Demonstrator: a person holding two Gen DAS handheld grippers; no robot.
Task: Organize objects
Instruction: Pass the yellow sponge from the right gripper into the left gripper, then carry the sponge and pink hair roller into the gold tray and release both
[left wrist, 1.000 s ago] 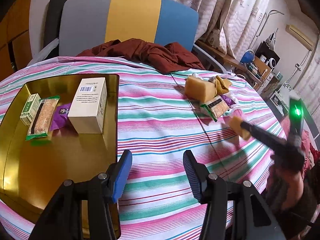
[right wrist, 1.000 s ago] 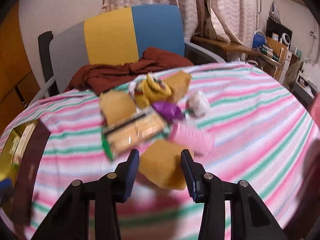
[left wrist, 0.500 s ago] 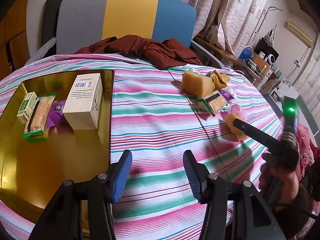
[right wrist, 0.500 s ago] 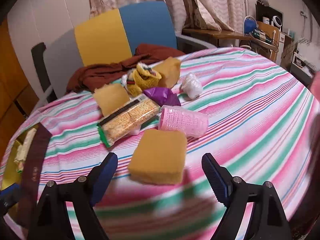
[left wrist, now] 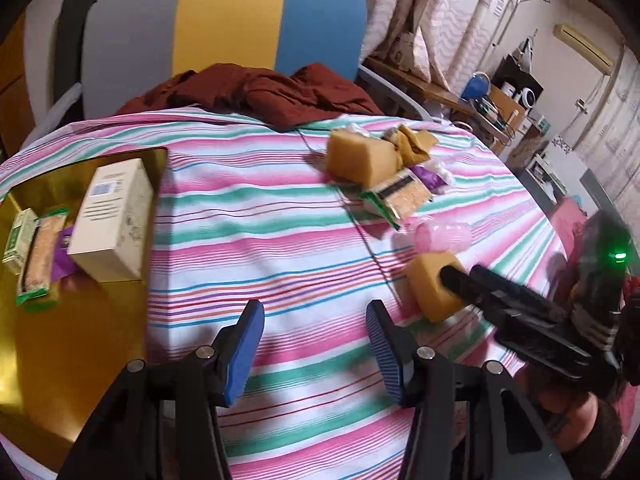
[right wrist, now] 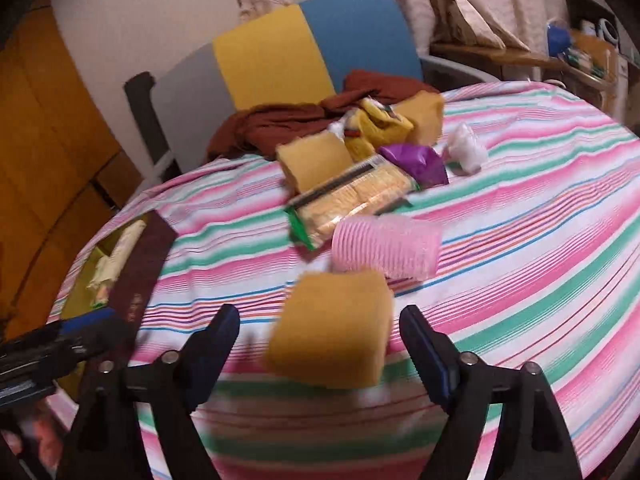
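Note:
A yellow sponge block (right wrist: 332, 328) lies on the striped tablecloth between the open fingers of my right gripper (right wrist: 320, 336), with a gap on each side. It also shows in the left wrist view (left wrist: 430, 286). Behind it lie a pink ribbed roller (right wrist: 386, 246), a cracker pack (right wrist: 352, 198), a purple packet (right wrist: 416, 162) and a second sponge (right wrist: 314, 160). My left gripper (left wrist: 316, 336) is open and empty over the cloth. The gold tray (left wrist: 48, 344) at left holds a white box (left wrist: 112, 220) and snack packs (left wrist: 40, 252).
A dark red cloth (left wrist: 256, 92) lies at the table's far edge before a grey, yellow and blue chair back (left wrist: 228, 28). A yellow crumpled wrapper (right wrist: 376, 126) and a white wad (right wrist: 466, 148) sit in the pile. Shelves with clutter stand at far right.
My right gripper opened wide and let go of the yellow sponge, which now rests on the cloth. The left gripper shifted right, away from the tray.

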